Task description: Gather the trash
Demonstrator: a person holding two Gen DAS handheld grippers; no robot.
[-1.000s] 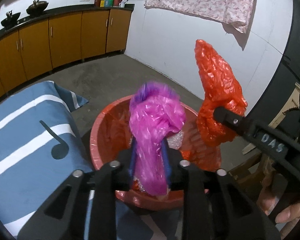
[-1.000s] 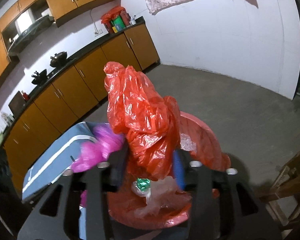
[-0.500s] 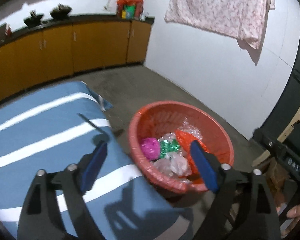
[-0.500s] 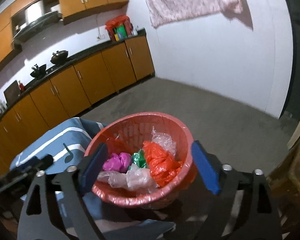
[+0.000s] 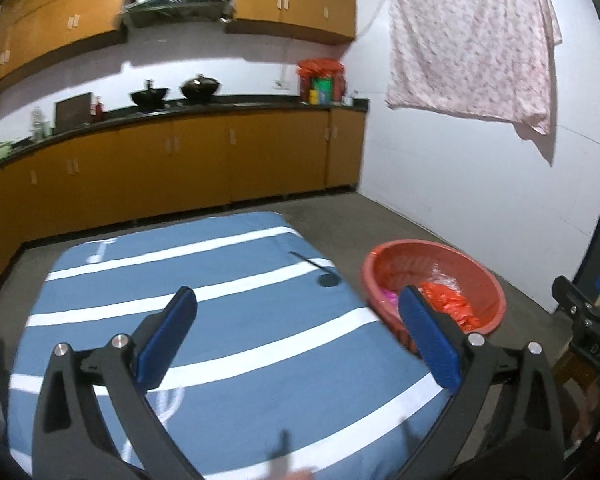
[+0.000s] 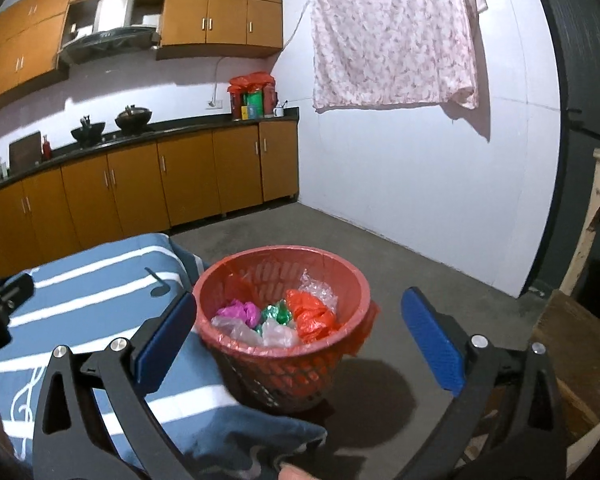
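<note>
Red mesh trash basket (image 6: 284, 312) on concrete floor (image 6: 420, 280), just beside corner of blue striped bed cover (image 5: 204, 304). Inside basket: orange bag (image 6: 310, 314), pink bag (image 6: 240, 312), green wrapper (image 6: 276, 314), clear plastic (image 6: 276, 334). Left gripper (image 5: 296, 332) over bed cover, jaws just opened, spread wide, nothing between. Right gripper (image 6: 296, 330) facing basket, jaws just opened, spread wide, nothing pinched; basket seen in gap beyond tips. Pink floral cloth (image 6: 392, 36) hanging on white wall. Wooden cabinets (image 6: 140, 184) along rear wall.
</note>
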